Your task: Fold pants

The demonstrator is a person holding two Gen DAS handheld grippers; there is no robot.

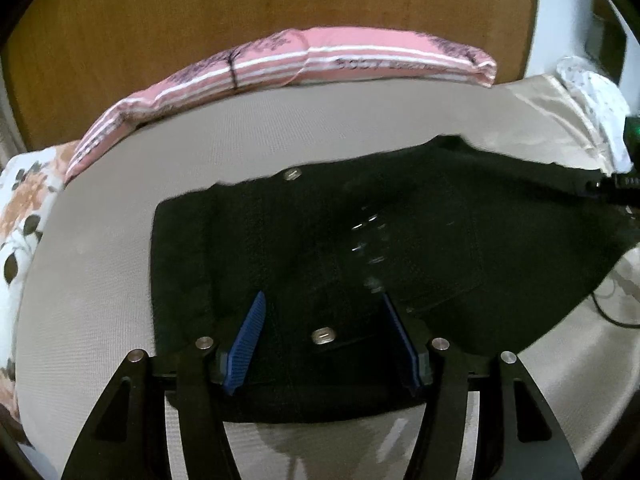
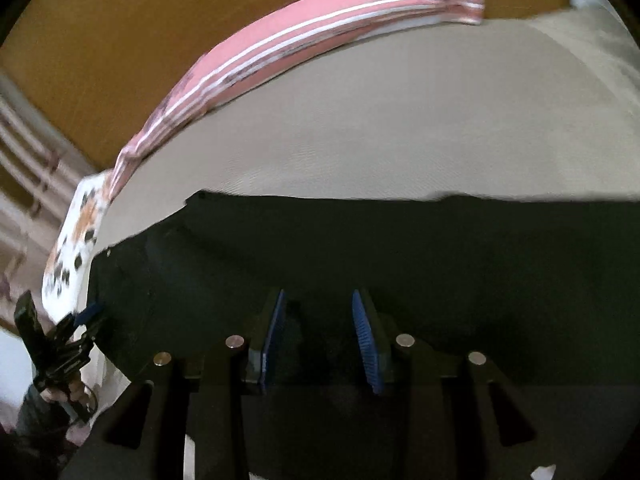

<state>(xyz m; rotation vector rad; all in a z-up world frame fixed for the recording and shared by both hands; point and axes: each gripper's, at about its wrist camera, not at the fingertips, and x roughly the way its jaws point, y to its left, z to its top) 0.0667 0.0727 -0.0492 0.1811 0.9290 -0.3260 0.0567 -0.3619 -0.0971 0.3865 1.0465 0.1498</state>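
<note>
Here, surface: a bed (image 1: pixel 100 280) with a beige sheet carries everything; a wooden headboard (image 1: pixel 200 20) stands behind it.
Pants: black pants (image 1: pixel 320 240) lie spread across the middle of the bed, metal buttons (image 1: pixel 323 336) showing near the waist.
Left gripper (image 1: pixel 322 336): jaws parted above the waist end, blue pads (image 1: pixel 250 340) on either side of a button; whether they touch the cloth I cannot tell.
Right gripper (image 2: pixel 320 340): jaws released, a clear gap between its blue pads, over the dark cloth; the picture is blurred.
Pillows: a pink striped pillow (image 1: pixel 300 58) lies along the headboard, a floral one (image 1: pixel 20 220) just beside it at the left.
</note>
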